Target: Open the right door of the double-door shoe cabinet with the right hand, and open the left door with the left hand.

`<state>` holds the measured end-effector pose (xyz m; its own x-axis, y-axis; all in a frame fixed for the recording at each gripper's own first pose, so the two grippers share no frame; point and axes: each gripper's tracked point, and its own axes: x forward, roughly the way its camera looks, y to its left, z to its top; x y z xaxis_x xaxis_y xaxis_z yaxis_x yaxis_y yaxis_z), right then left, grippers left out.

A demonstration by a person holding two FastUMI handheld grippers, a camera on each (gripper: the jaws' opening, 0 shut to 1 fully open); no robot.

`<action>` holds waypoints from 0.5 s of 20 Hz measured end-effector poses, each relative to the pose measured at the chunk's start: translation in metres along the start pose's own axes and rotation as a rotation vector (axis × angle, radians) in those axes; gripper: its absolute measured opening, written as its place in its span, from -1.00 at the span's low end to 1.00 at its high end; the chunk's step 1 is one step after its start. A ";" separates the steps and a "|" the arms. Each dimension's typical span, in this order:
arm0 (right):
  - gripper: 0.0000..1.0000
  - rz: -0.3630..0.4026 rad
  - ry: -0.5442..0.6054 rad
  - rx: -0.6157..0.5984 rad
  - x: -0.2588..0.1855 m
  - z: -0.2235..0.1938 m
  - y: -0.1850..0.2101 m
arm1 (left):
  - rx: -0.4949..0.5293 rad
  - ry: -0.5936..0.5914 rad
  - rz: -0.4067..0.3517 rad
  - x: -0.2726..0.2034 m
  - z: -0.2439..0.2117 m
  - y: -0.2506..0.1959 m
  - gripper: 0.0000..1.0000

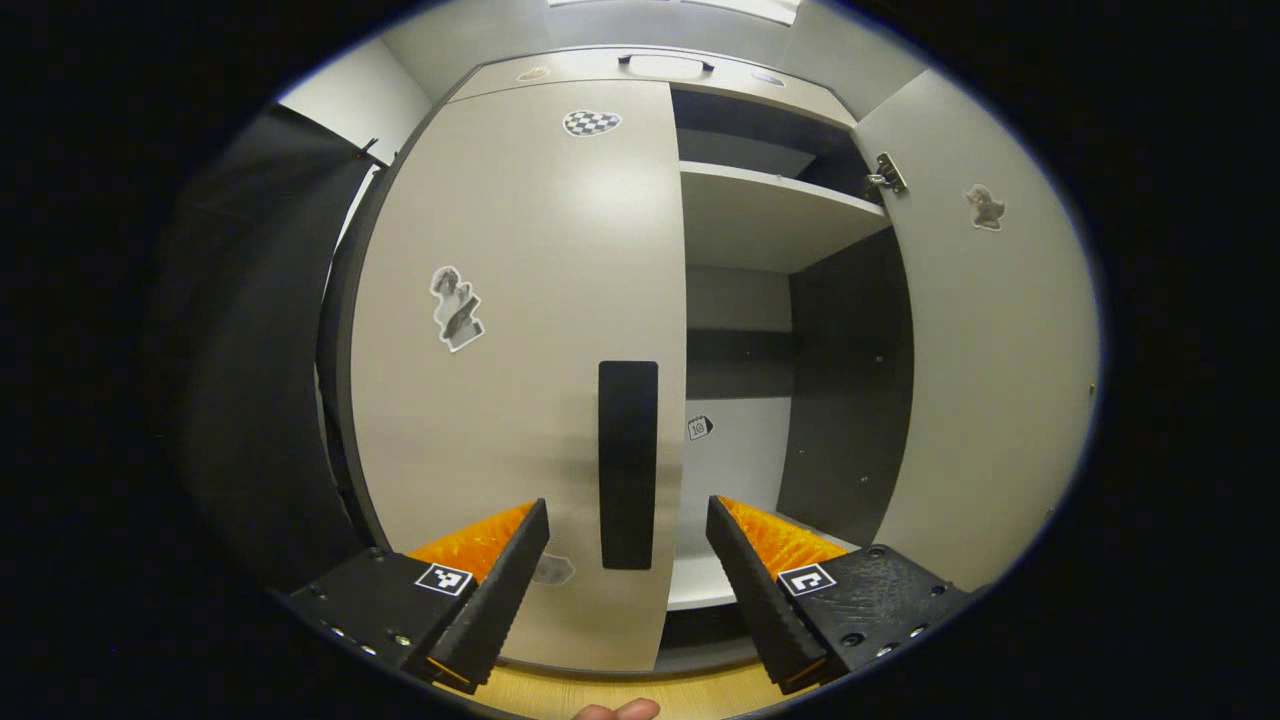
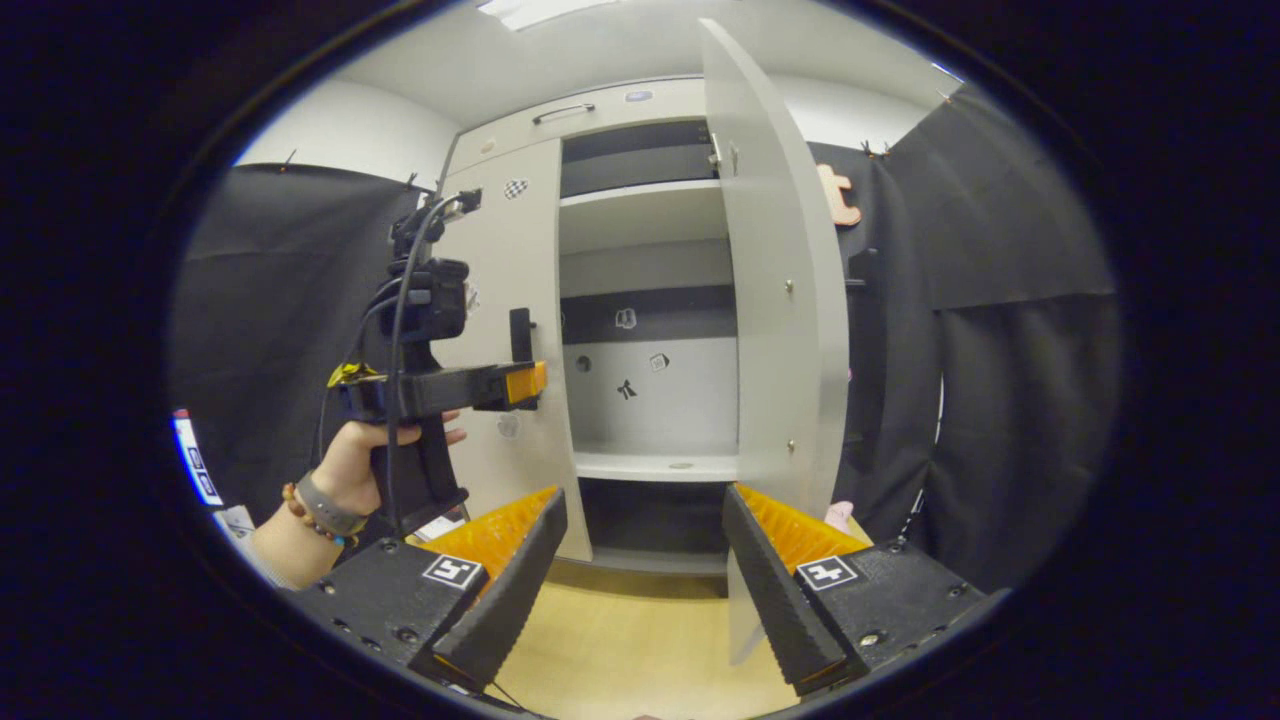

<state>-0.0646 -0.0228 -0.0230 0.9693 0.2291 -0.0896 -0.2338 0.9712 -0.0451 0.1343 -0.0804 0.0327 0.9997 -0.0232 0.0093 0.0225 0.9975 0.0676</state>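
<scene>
The pale grey shoe cabinet's left door (image 1: 520,330) is closed, with a black vertical handle (image 1: 627,465) near its inner edge. My left gripper (image 1: 627,560) is open, its fingers on either side of that handle, a little short of it. The right door (image 1: 985,350) stands swung wide, showing shelves (image 1: 770,195) inside. In the right gripper view my right gripper (image 2: 645,560) is open and holds nothing, back from the cabinet, with the open right door (image 2: 785,290) ahead. There the left gripper (image 2: 525,382), held by a hand (image 2: 355,460), sits just before the left door's handle (image 2: 520,335).
Black cloth walls stand on both sides of the cabinet (image 2: 1000,330). The floor is light wood (image 2: 620,640). A drawer with a bar handle (image 1: 665,62) tops the cabinet. Small stickers dot the doors and the back panel (image 2: 640,375).
</scene>
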 end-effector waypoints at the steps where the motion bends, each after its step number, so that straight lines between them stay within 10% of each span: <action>1: 1.00 -0.006 -0.002 0.003 -0.001 0.000 -0.003 | -0.007 0.011 0.005 0.009 -0.003 0.000 0.90; 10: 0.99 -0.016 0.005 0.041 0.006 -0.003 -0.020 | 0.014 0.037 0.061 0.035 -0.018 0.002 0.87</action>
<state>-0.0540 -0.0411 -0.0260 0.9725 0.2130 -0.0937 -0.2145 0.9767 -0.0061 0.1692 -0.0783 0.0154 0.9989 0.0403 -0.0234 -0.0382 0.9959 0.0822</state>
